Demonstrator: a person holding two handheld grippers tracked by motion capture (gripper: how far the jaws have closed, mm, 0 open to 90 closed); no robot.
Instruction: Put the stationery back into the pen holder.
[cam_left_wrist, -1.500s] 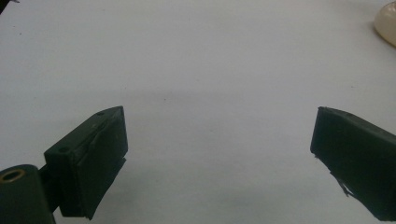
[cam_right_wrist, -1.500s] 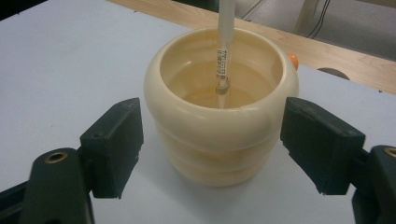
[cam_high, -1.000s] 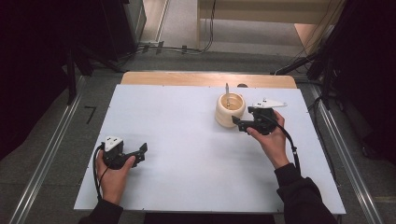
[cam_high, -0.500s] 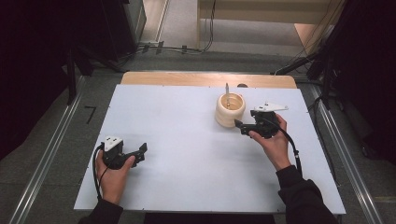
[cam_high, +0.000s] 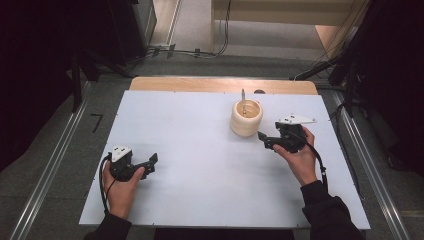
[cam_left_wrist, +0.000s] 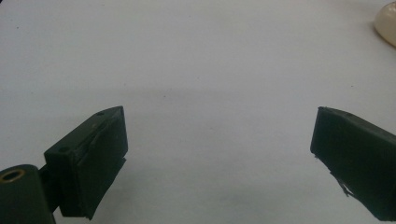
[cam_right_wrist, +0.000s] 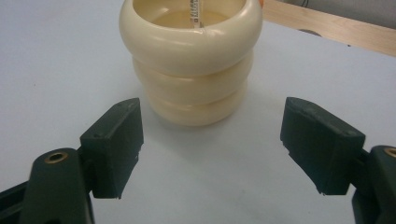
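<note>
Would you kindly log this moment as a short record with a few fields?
Surface: white table
Main item: stack of three cream rings on a thin upright peg, far right part of the table
Right gripper: open, jaws pointed at the stack, apart from it
Left gripper: open, near left of the table, nothing between its jaws
Contact: neither gripper touches the rings

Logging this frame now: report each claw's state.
Left claw: open, empty, over the white table.
Right claw: open, empty, facing the cream stack of three plastic rings.
</note>
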